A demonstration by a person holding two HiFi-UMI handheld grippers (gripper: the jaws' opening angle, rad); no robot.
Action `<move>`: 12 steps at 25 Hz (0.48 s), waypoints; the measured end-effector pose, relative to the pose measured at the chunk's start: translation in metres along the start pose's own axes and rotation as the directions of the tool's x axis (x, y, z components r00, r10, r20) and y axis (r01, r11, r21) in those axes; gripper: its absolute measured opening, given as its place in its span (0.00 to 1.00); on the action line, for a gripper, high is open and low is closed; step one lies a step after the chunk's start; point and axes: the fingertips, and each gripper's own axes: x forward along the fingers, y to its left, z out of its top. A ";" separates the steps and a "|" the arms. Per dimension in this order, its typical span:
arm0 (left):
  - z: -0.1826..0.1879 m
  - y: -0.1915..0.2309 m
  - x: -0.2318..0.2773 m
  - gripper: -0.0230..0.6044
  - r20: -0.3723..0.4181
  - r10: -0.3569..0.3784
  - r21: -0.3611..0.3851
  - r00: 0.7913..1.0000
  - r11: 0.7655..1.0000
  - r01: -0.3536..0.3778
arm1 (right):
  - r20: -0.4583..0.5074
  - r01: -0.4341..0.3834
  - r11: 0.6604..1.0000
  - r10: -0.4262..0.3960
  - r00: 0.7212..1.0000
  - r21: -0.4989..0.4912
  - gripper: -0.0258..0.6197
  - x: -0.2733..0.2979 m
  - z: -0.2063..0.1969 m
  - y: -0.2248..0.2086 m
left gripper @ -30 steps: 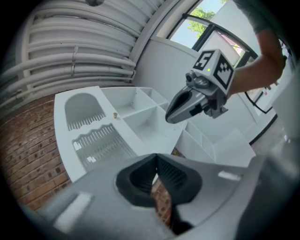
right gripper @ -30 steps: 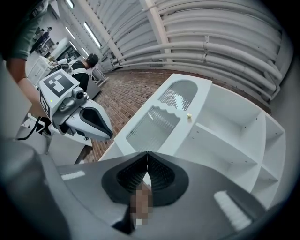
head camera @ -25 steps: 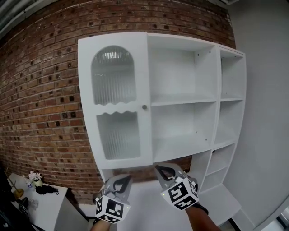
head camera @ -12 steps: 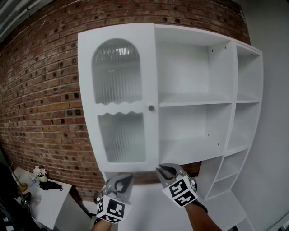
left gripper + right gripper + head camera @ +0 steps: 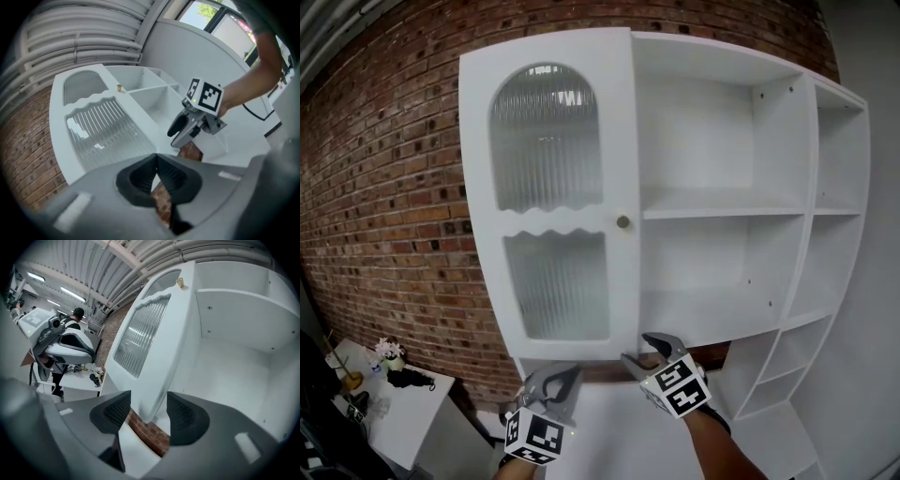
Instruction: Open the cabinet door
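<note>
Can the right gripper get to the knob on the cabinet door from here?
Probably yes. The knob sits bare on the door, above the right gripper, nothing between them. Its jaws have just been opening; only the door's lower corner shows in the gap, ungripped.

Matt white cabinet door (image 5: pixel 546 217) w/ ribbed glass (image 5: pixel 546 141); rough brick wall (image 5: pixel 384 187).
</note>
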 end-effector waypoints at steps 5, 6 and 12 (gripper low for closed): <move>-0.002 -0.005 0.005 0.04 -0.010 -0.002 -0.004 1.000 1.000 0.002 | -0.002 -0.056 0.998 0.056 0.998 0.000 0.44 0.012 -0.005 0.004; -0.002 -0.006 0.005 0.04 -0.011 -0.001 -0.004 1.000 1.000 0.001 | 0.001 -0.061 0.998 0.061 0.998 -0.002 0.45 0.012 -0.005 0.005; 0.002 -0.007 -0.002 0.04 -0.012 0.013 -0.007 1.000 1.000 -0.013 | 0.022 -0.064 0.998 0.064 0.998 -0.002 0.21 -0.007 -0.003 0.002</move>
